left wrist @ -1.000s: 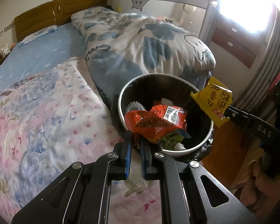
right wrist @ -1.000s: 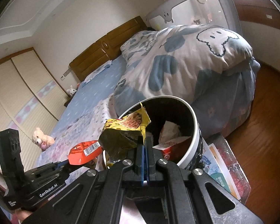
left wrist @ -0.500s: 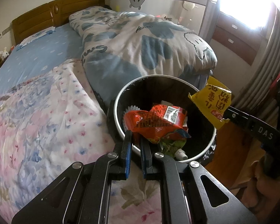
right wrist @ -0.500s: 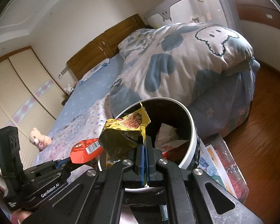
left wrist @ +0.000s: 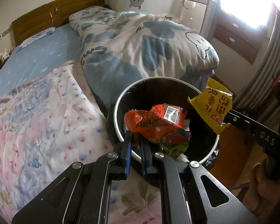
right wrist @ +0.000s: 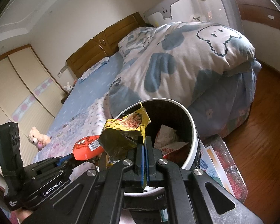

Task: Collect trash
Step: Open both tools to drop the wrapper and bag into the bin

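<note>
Wrappers poised for dropping: left gripper [left wrist: 135,140] pinches a red wrapper [left wrist: 156,124], right gripper [right wrist: 144,145] a yellow wrapper [right wrist: 125,130], over the bin [left wrist: 119,104].

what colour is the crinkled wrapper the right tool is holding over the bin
Yellow crinkled snack wrapper with red characters, clearest in the left wrist view.

sunlit bedroom [left wrist: 46,71], seemingly wooden floor [right wrist: 267,112]

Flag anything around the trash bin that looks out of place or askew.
Nothing is spilled. The red wrapper and yellow wrapper are pinched above the trash bin, not yet dropped. Printed papers lie partly under the bin.
</note>
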A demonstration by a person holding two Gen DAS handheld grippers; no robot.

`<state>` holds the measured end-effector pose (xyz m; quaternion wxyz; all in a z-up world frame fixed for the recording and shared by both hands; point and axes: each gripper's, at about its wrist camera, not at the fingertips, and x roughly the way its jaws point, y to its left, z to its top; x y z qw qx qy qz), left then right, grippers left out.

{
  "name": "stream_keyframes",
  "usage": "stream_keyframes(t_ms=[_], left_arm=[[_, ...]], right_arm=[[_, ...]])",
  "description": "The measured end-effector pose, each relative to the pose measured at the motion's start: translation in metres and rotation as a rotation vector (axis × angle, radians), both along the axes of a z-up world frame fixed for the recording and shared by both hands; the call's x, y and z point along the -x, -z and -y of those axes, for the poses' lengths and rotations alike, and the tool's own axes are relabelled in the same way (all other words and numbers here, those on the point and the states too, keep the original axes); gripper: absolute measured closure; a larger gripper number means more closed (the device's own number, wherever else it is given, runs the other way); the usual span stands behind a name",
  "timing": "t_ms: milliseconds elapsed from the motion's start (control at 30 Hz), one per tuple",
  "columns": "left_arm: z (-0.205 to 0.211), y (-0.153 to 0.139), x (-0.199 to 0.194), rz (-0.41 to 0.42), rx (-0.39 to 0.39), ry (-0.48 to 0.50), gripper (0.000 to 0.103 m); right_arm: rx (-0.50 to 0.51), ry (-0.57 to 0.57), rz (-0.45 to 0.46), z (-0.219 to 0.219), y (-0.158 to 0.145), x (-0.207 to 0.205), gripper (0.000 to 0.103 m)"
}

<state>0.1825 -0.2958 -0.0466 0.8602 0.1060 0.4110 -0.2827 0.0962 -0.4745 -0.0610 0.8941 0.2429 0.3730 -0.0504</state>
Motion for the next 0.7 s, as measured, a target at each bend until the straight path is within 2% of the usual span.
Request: stream_keyframes(t_ms=[700], left_arm=[[0.0084, 0.0016, -0.0064, -0.001, -0.009, 0.004, 0.094]], right_arm=[[0.004, -0.004, -0.018, 0.002, 0.0024, -0.0025, 0.102]])
